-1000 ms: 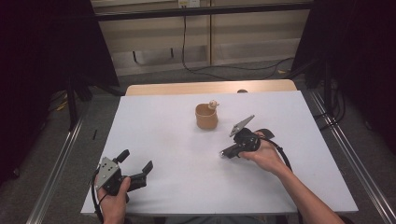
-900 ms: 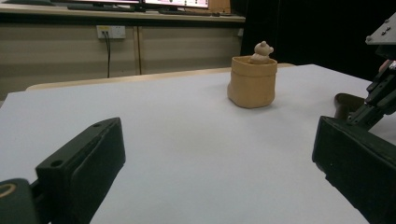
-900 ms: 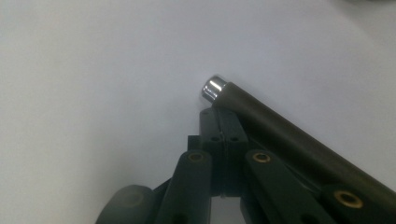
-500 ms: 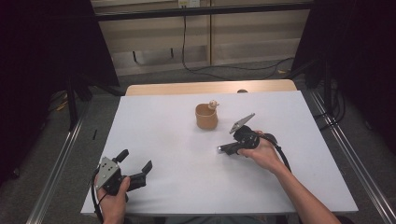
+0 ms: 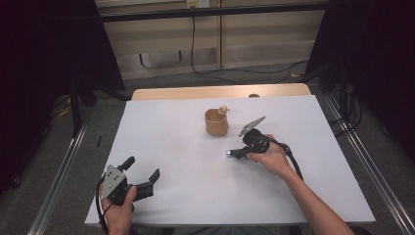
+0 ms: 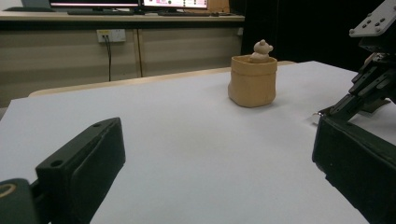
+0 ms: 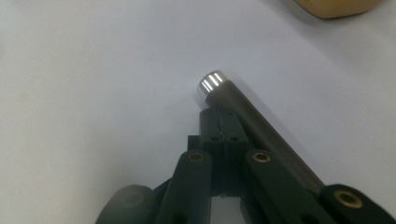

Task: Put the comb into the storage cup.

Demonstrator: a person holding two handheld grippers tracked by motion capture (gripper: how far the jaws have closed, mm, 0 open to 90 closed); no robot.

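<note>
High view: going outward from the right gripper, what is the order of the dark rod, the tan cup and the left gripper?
1. dark rod, at the right gripper tips.
2. tan cup, beyond it, toward the table's far edge.
3. left gripper, at the near-left corner.

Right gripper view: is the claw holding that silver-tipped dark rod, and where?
No: the right claw is shut pad to pad with nothing between; the dark rod runs alongside it. The left claw stands open, empty.
</note>
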